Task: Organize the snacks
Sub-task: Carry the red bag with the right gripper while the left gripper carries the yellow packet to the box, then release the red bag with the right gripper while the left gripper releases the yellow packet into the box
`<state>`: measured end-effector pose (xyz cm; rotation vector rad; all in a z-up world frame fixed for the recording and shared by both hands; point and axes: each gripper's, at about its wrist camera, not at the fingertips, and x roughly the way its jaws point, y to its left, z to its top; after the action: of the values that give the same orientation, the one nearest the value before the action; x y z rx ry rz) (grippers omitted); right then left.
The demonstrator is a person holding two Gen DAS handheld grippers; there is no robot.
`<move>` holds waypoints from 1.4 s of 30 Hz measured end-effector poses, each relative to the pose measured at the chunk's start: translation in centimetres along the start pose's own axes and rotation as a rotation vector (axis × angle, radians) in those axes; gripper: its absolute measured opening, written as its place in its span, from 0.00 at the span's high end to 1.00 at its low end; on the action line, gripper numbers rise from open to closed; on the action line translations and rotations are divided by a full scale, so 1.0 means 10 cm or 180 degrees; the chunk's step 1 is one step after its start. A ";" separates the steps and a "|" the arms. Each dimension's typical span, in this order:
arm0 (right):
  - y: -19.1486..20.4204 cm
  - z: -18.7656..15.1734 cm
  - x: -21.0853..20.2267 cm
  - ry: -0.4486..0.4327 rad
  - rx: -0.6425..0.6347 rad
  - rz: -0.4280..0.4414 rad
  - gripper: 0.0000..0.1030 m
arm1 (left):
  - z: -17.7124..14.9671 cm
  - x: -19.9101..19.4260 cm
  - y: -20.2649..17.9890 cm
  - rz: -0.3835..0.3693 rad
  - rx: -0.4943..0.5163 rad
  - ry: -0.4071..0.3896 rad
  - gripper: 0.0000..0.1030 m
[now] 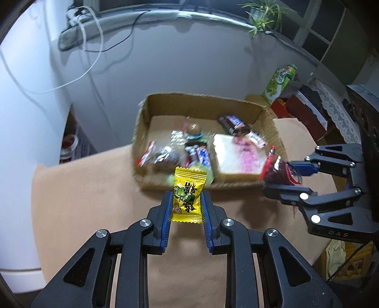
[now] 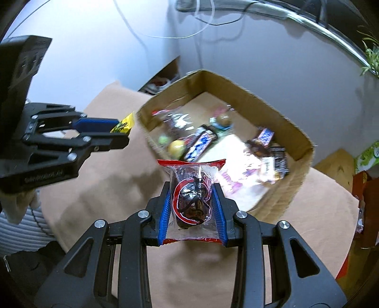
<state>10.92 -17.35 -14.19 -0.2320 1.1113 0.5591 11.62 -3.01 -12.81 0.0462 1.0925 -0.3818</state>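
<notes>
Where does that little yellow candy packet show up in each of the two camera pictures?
Left wrist view: the yellow candy packet sits low in the centre, pinched in the left gripper.
Right wrist view: only a yellow corner peeks past that gripper's fingers, at middle left.
Shared landmark: the cardboard box of snacks, beyond the packet in both.

Potted plant [image 1: 263,16] on windowsill, white cable [image 1: 90,47], green carton [image 1: 280,80].

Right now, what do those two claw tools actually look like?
Both the left gripper and the right gripper are matte black linkage frames with silver rivets. Each finger carries a ribbed blue pad. Raised lettering marks the side.
</notes>
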 end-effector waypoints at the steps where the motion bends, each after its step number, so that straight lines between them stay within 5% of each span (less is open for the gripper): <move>1: -0.05 0.03 0.01 0.0002 0.0035 -0.0010 0.67 | 0.05 0.03 -0.04 -0.0018 0.0019 -0.0005 0.78; 22: -0.59 0.21 0.25 0.0162 0.0519 -0.0110 0.66 | 0.47 0.45 -0.19 -0.0022 -0.0023 0.0117 0.78; 27: -0.60 0.22 0.22 0.0103 0.0536 -0.0164 0.49 | 0.49 0.44 -0.21 0.0019 -0.0006 0.0105 0.78; 42: -0.52 0.13 0.02 -0.0031 0.0579 -0.0196 0.49 | 0.43 0.22 -0.27 0.0057 -0.0015 -0.0048 0.77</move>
<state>14.82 -21.10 -14.35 -0.1051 1.1346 0.4011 15.32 -7.09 -12.29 0.0489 1.0774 -0.3630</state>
